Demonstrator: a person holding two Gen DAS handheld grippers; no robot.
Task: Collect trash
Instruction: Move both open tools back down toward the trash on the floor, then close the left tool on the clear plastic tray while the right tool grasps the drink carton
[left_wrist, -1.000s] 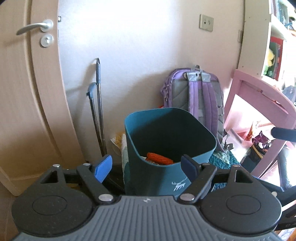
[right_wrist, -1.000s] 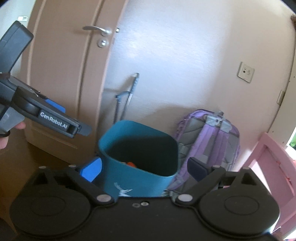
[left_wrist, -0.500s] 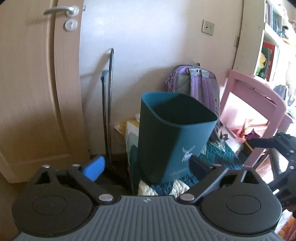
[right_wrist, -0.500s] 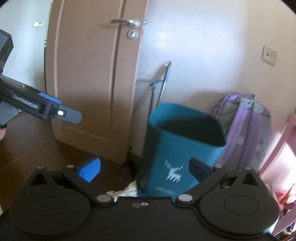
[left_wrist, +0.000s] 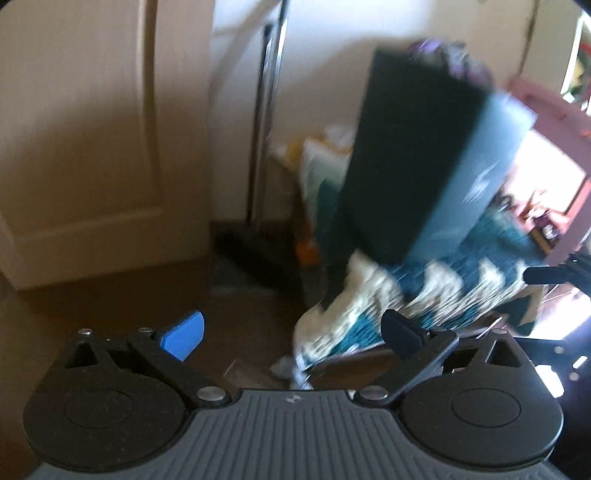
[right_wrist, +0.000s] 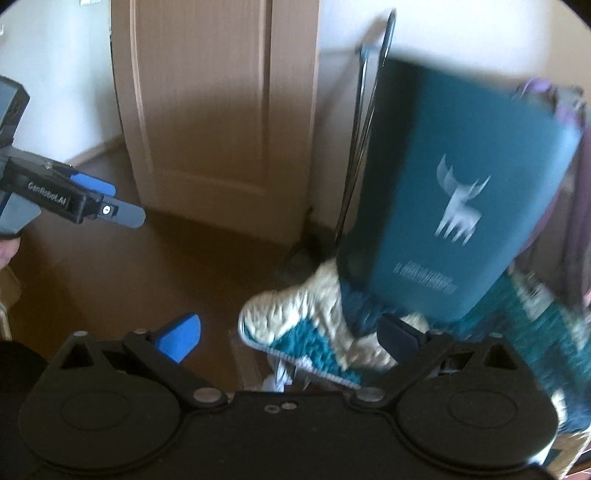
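A teal trash bin (left_wrist: 424, 166) with a white deer mark (right_wrist: 458, 199) stands on a teal and white knitted rug (right_wrist: 310, 332). Motion blurs both views. A small crumpled whitish scrap (left_wrist: 291, 369) lies on the brown floor at the rug's near corner, also low in the right wrist view as the scrap (right_wrist: 277, 378). My left gripper (left_wrist: 291, 332) hangs open just above it, nothing between its fingers. My right gripper (right_wrist: 290, 336) is open and empty over the same corner. The left gripper (right_wrist: 85, 203) also shows at the far left of the right wrist view.
A wooden door (right_wrist: 221, 110) closes off the back left. A broom and dustpan (left_wrist: 258, 243) lean on the wall beside the bin. A purple backpack (right_wrist: 554, 96) sits behind the bin, and pink furniture (left_wrist: 546, 103) stands to the right. A small orange object (left_wrist: 306, 251) lies by the rug.
Both grippers have dropped toward the floor, so the bin now towers above and its inside is hidden. The left jaws have spread wider. The rug corner and the scrap have come into view.
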